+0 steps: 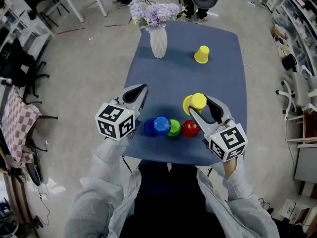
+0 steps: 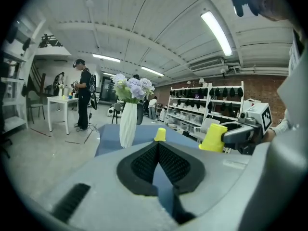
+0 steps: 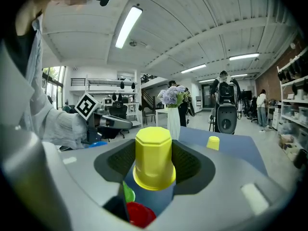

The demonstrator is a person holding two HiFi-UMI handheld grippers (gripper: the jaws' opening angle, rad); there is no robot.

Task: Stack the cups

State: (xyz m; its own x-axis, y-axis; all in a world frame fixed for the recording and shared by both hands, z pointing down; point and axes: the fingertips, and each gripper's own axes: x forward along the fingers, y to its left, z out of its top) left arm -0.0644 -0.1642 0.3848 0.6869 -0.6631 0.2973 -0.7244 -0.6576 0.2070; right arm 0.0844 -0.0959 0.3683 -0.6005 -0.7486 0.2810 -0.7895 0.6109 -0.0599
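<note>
My right gripper (image 1: pixel 198 105) is shut on an upside-down yellow cup (image 1: pixel 196 101), held above the table's near edge; in the right gripper view that cup (image 3: pixel 153 163) sits between the dark pads. Below it a red cup (image 1: pixel 190 128), a green cup (image 1: pixel 174 128) and two blue cups (image 1: pixel 161 125) stand in a row. A second yellow cup (image 1: pixel 202 54) stands upside down at the far right. My left gripper (image 1: pixel 141 90) hovers over the table's left side, shut and holding nothing; its pads (image 2: pixel 144 162) meet at the tip.
A white ribbed vase (image 1: pixel 158 42) with lilac flowers stands at the far left of the blue table (image 1: pixel 173 78). White tables, chairs, shelves and several people stand around the room beyond the table.
</note>
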